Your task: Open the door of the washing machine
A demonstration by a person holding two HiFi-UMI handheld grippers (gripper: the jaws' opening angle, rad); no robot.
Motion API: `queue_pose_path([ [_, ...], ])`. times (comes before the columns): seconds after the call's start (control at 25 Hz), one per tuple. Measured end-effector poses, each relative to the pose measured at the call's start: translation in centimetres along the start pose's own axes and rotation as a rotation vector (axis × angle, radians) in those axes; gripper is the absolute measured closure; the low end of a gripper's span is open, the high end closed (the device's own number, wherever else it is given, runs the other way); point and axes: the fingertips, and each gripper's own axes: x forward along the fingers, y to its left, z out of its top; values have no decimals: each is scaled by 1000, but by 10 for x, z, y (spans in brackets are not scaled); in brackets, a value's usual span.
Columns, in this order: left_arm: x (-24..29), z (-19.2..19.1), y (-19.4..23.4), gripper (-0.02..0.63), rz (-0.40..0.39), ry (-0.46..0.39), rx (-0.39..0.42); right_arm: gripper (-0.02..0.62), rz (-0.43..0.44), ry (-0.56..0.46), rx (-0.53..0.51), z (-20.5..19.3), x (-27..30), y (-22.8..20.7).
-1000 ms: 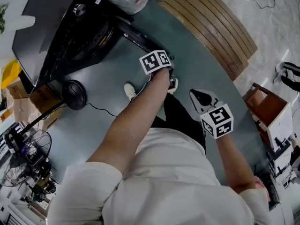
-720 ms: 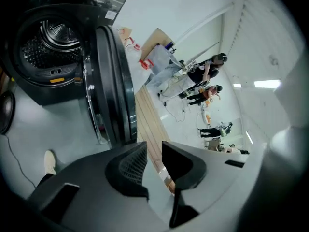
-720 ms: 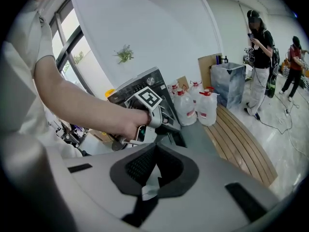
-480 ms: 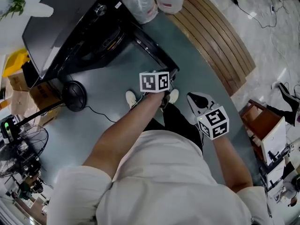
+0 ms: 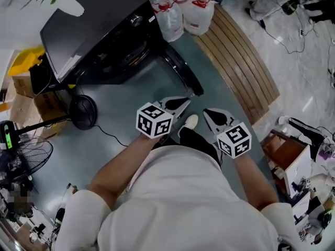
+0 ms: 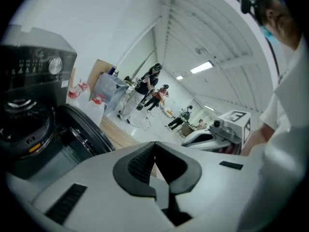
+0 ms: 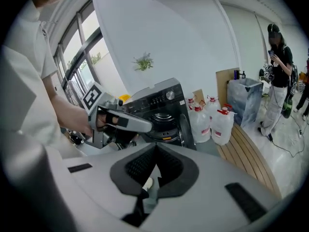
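The black front-loading washing machine (image 5: 99, 33) stands at the upper left of the head view. Its round door (image 5: 183, 75) is swung out to the right, baring the drum (image 5: 125, 51). My left gripper (image 5: 183, 101) is shut on nothing and hangs in the air short of the door's free edge, apart from it. My right gripper (image 5: 206, 112) is beside it, jaws together and empty. The left gripper view shows the machine (image 6: 29, 124) and door (image 6: 84, 132) at left. In the right gripper view the machine (image 7: 161, 105) sits ahead behind the left gripper (image 7: 123, 121).
Several water jugs (image 5: 180, 9) stand right of the machine beside a curved wooden slat bench (image 5: 241, 56). A round black object (image 5: 82, 109) with a cable and a fan (image 5: 26, 161) lie at left. Boxes (image 5: 290, 156) sit at right. People stand far off (image 6: 154, 88).
My left gripper has come away from the door's edge, risen toward the person and shut its jaws. The right gripper has shifted a little up and left.
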Motion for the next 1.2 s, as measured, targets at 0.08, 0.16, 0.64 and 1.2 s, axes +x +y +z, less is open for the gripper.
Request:
queue_pose_path([
  [0.08,-30,9,-12,589,-5,-27,90,588,25,-33,-23,15,-1,13],
  [0.16,-60,17,-21,589,-2,-55,161,588,49,-70,-53,32,-2,27],
  [0.64,-179,41,-45,589,26,-205,347,588,137,-193,-194,102,-6,94],
  [1.2,-234,37,-29,588,16,-247,365,588,140,-193,-270,123,14,145],
])
